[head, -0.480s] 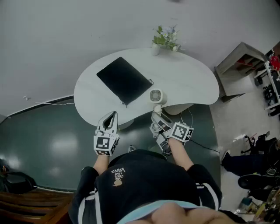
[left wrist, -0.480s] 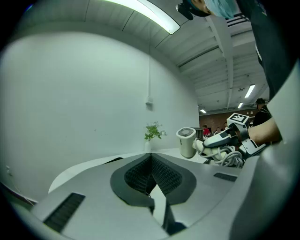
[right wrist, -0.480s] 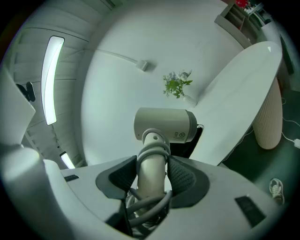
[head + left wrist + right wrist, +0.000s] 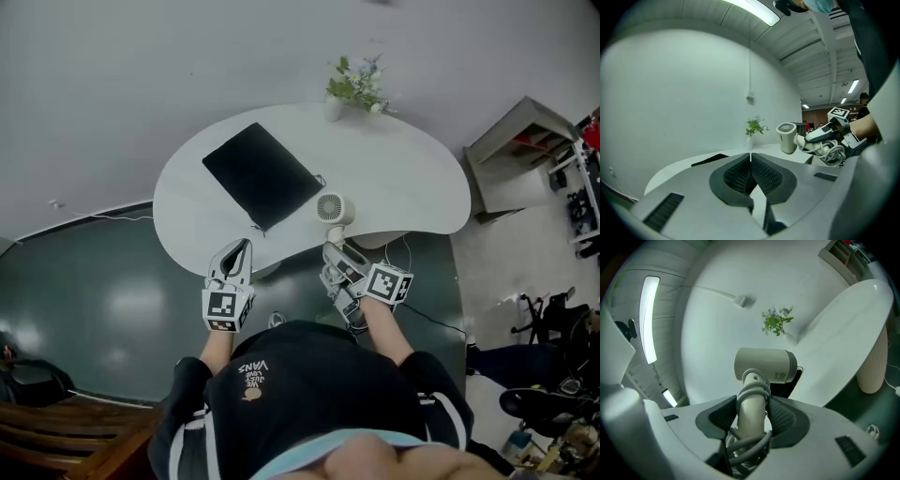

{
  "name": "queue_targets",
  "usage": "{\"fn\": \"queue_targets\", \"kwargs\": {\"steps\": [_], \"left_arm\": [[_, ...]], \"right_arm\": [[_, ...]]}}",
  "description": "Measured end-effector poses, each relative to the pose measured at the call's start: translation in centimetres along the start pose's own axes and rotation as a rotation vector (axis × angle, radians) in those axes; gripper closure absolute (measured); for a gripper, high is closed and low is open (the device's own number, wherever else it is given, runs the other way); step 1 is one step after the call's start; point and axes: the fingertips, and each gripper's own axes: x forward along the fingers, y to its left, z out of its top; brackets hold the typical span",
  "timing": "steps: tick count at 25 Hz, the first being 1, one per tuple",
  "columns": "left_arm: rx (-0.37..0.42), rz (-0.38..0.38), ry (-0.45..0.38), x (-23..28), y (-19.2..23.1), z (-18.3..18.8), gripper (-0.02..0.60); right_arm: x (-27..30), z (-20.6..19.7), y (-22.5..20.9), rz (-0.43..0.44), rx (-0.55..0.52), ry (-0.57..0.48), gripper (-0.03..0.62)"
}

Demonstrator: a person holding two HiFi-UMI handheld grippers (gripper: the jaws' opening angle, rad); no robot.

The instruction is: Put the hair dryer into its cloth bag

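The white hair dryer (image 4: 331,207) is held upright over the near table edge, its cord wound round the handle. My right gripper (image 4: 333,250) is shut on that handle; in the right gripper view both pads press the handle below the dryer's head (image 4: 765,364), with the right gripper (image 4: 752,411) around it. The black cloth bag (image 4: 260,175) lies flat on the white table (image 4: 403,178), just left of the dryer. My left gripper (image 4: 242,246) hovers at the table's near edge, shut and empty, its jaws meeting at the left gripper's tip (image 4: 750,157). From there I see the dryer (image 4: 787,137) to the right.
A small vase with a green plant (image 4: 354,84) stands at the table's far edge against the wall. A shelf unit (image 4: 516,155) sits on the floor to the right. Cables (image 4: 412,258) trail on the dark floor beneath the table.
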Motion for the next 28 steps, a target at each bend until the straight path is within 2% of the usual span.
{"fn": "queue_targets", "kwargs": {"steps": [6, 11, 15, 28], "left_arm": [[0.012, 0.021, 0.052, 3.9, -1.5, -0.6, 0.558], [0.026, 0.087, 0.067, 7.1, -2.1, -1.4, 0.554], [0.029, 0.134, 0.091, 9.0, -2.9, -1.6, 0.482], [0.084, 0.293, 0.193, 12.8, -4.8, -3.4, 0.391]], "right_arm": [[0.2, 2.3, -3.2, -0.005, -0.036, 0.103, 0.387], [0.2, 4.2, -5.6, 0.016, -0.071, 0.213, 0.387], [0.2, 5.7, -6.9, 0.056, -0.085, 0.267, 0.387], [-1.4, 9.5, -12.3, 0.143, -0.137, 0.444, 0.387]]}}
